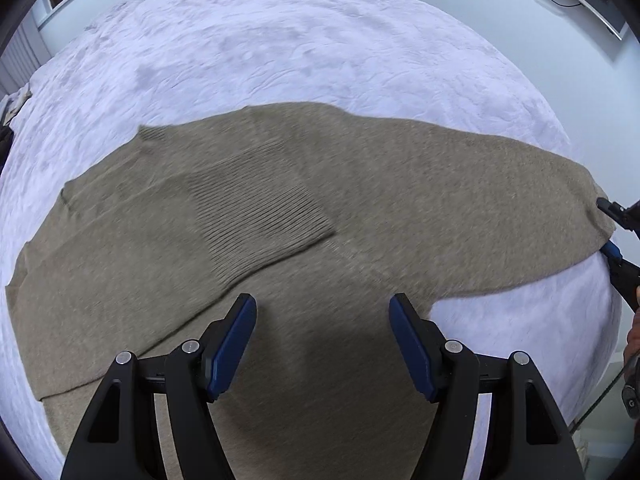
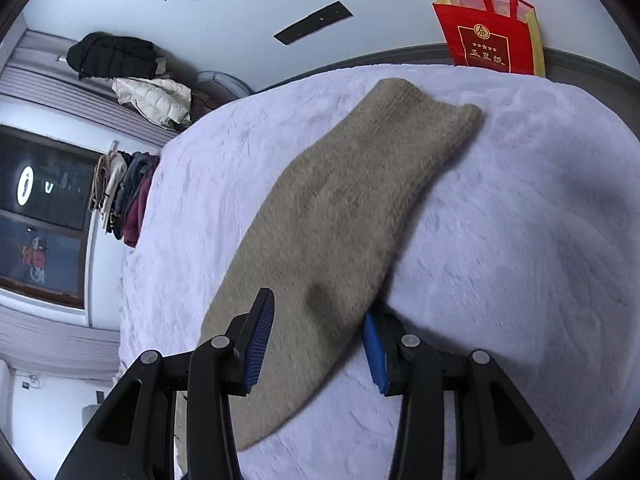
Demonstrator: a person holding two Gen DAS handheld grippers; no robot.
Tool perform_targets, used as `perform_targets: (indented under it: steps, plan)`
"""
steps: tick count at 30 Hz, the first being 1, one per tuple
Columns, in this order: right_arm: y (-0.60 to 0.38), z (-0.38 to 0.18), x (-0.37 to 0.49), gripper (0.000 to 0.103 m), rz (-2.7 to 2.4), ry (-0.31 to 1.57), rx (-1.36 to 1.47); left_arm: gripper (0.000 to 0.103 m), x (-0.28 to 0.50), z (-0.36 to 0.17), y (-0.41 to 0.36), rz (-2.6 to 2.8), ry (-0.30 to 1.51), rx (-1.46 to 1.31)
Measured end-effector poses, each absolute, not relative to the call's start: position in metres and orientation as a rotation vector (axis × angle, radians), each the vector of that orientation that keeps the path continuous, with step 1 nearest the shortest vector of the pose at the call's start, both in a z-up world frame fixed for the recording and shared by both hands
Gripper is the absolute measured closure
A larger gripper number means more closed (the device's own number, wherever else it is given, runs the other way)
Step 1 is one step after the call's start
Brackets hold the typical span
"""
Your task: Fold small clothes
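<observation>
From the left wrist, the left gripper [image 1: 322, 312] hung open above the beige sweater [image 1: 280, 208] spread on the white bedspread [image 1: 280, 48]; from the right wrist, the right gripper [image 2: 320, 320] stood parted astride its sleeve [image 2: 340, 200], pads apparently not pressing; a red bag [image 2: 490, 34] stood beyond, clothes [image 2: 124, 196] piled left.

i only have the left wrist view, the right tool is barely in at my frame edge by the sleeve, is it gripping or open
Observer: Open. The right tool straddles the sleeve, and its pads are not pressing on it.
Operator: ok where does that sleeve end
Observer: Its cuff lies flat on the white blanket, short of a red bag standing beyond the bed's far edge.
</observation>
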State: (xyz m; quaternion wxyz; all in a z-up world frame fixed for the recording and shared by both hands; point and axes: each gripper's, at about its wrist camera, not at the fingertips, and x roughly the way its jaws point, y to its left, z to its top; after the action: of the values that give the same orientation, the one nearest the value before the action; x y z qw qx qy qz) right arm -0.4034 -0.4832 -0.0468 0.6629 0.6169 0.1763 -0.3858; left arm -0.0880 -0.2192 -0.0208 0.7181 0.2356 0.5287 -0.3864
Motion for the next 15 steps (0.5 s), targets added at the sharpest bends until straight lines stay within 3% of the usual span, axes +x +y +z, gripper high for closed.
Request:
perform_targets:
  steps: [2, 3, 5, 12, 15]
  plan:
    - [-0.492, -0.051, -0.402, 0.061, -0.808, 0.331, 1.452, 0.033, -0.09, -0.019, -0.229, -0.859, 1.155, 0.515]
    - [-0.497, -0.053, -0.402, 0.075, -0.758, 0.285, 1.492, 0.033, -0.089, -0.018, -0.235, -0.862, 1.145, 0.506]
    - [-0.502, -0.056, -0.398, 0.089, -0.667, 0.219, 1.554, 0.033, -0.09, -0.015, -0.247, -0.859, 1.113, 0.498]
    - [-0.498, -0.042, -0.361, 0.092, -0.446, 0.134, 1.585, 0.033, -0.095, -0.043, -0.288, -0.798, 1.068, 0.575]
    - [-0.498, -0.033, -0.345, 0.092, -0.378, 0.118, 1.575, 0.033, -0.11, -0.054, -0.298, -0.789, 0.961, 0.679]
